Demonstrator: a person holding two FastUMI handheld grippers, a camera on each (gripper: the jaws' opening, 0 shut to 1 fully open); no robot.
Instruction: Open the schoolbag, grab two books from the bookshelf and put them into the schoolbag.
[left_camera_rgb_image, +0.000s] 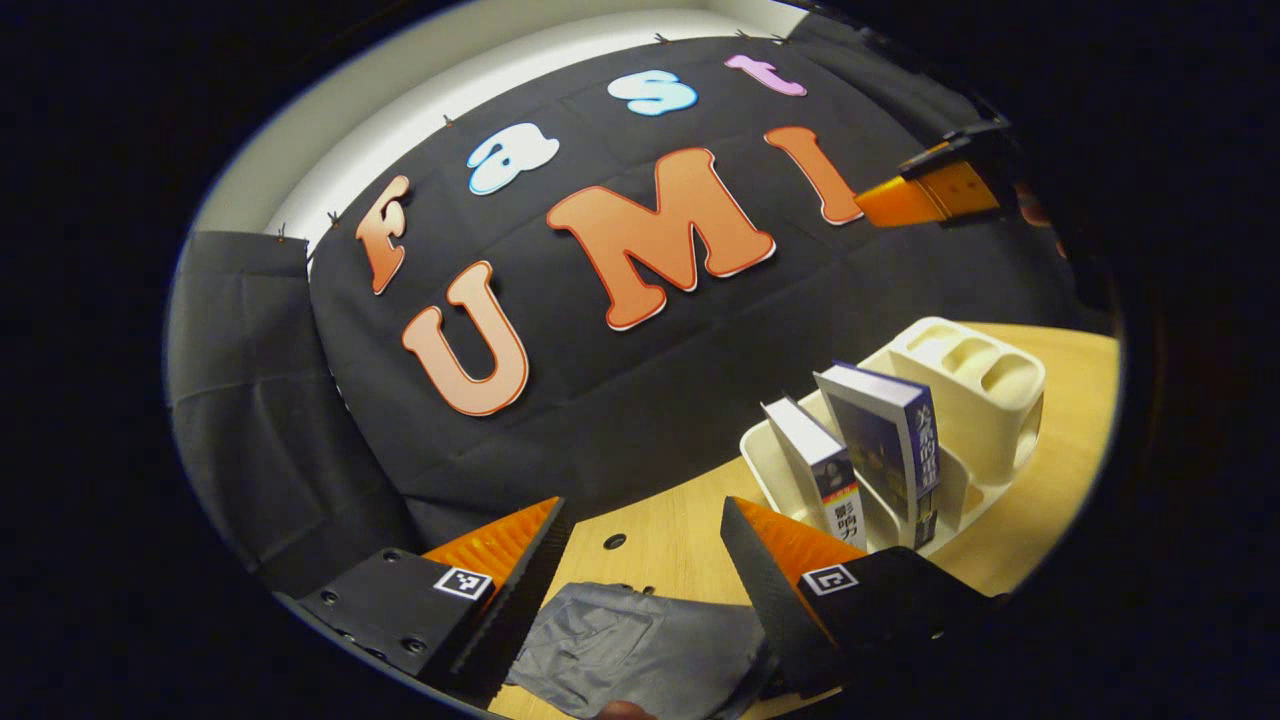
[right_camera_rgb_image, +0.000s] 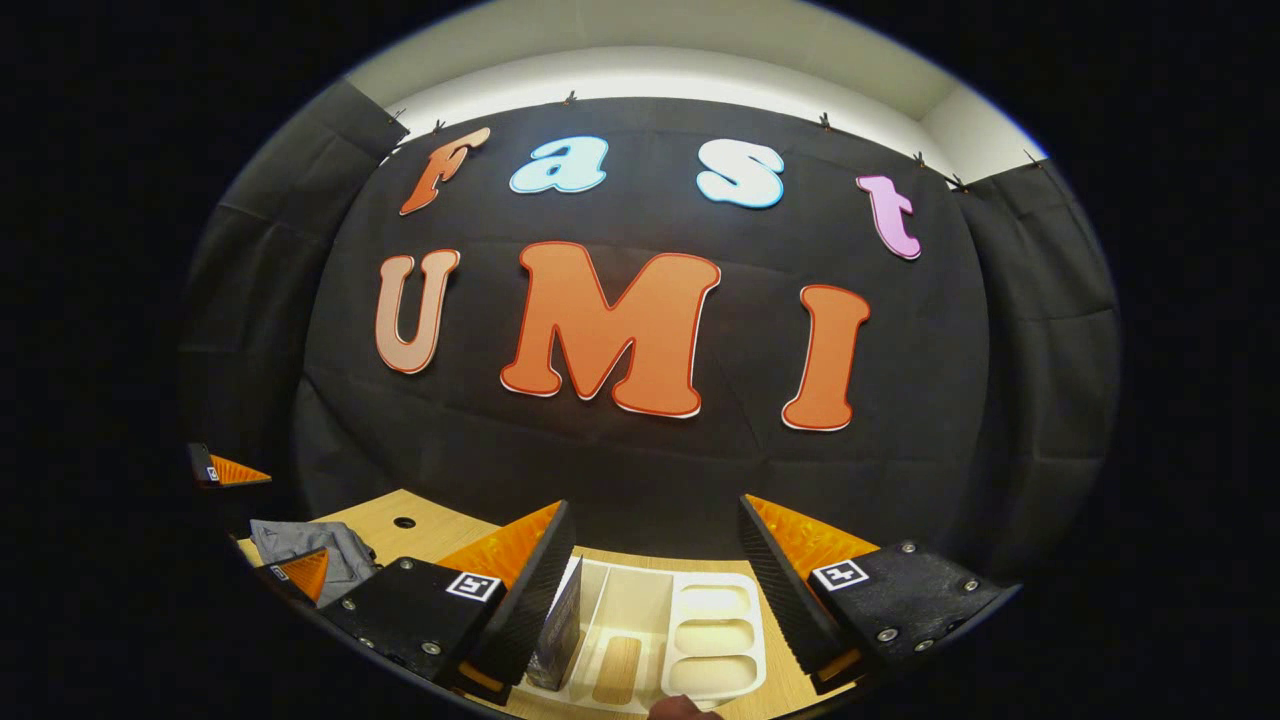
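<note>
The grey schoolbag (left_camera_rgb_image: 640, 650) lies on the wooden table right under my left gripper (left_camera_rgb_image: 643, 510), which is open with its fingers apart above the fabric. Two books stand upright in the cream bookshelf (left_camera_rgb_image: 985, 390): a shorter one (left_camera_rgb_image: 825, 470) and a taller one (left_camera_rgb_image: 885, 440). My right gripper (right_camera_rgb_image: 655, 508) hangs open above the bookshelf (right_camera_rgb_image: 700, 640). One book (right_camera_rgb_image: 560, 630) stands close beside its left finger, untouched. The schoolbag (right_camera_rgb_image: 310, 545) shows far left in the right gripper view, with the left gripper (right_camera_rgb_image: 265, 520) over it. One of the right gripper's fingers (left_camera_rgb_image: 915, 197) shows at the upper right of the left gripper view.
The wooden table (left_camera_rgb_image: 680, 530) has small round holes near the bag. The bookshelf has several small cup compartments (right_camera_rgb_image: 712, 635) on its right side. Black cloth walls close the booth behind the table.
</note>
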